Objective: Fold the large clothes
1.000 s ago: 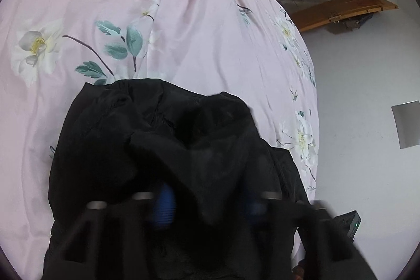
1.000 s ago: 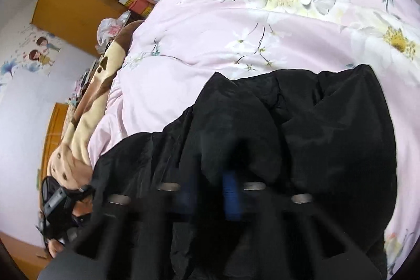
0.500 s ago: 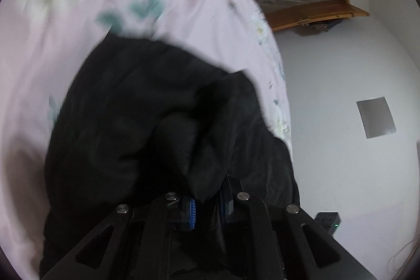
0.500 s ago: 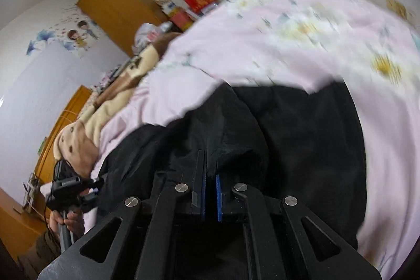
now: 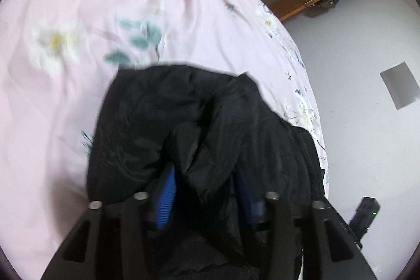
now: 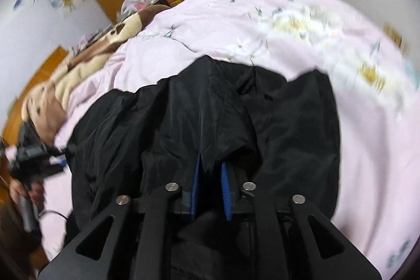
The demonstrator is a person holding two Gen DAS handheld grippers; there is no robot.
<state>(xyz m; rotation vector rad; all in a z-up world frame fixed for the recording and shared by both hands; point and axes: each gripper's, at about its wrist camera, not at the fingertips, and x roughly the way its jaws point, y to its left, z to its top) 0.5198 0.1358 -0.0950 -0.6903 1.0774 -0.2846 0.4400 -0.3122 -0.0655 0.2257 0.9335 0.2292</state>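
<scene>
black garment (image 5: pixel 162 122) on a pink floral bed cover (image 5: pixel 65 96), seen from both wrist cameras. left wrist view: a second ago the left hand-held gripper (image 5: pixel 207 190) had a fold of the cloth between nearly closed fingers; half a second ago it was pinched tight; now its jaws are opening, and the blue pads (image 5: pixel 166 197) stand well apart with a loose ridge of fabric draped between them, apparently no longer pressed. right wrist view: the right hand-held gripper (image 6: pixel 210 188) was clamped on an edge of the garment half a second ago; its jaws too are now opening, the pads (image 6: pixel 195 188) parted a little, with a tongue of cloth hanging into the gap and touching at least the left pad; whether it is fully free cannot be told.

reading: both grips are being let go together, so the folded-over layer has probably just been laid down and this fold is ending.

position: the garment lies bunched and doubled on the bed cover, directly under and ahead of both grippers, its far edge towards the middle of the bed. the right view also shows the person's other hand (image 6: pixel 29 190) holding the left device at the garment's left side, near a brown and cream blanket (image 6: pixel 78 64).
</scene>
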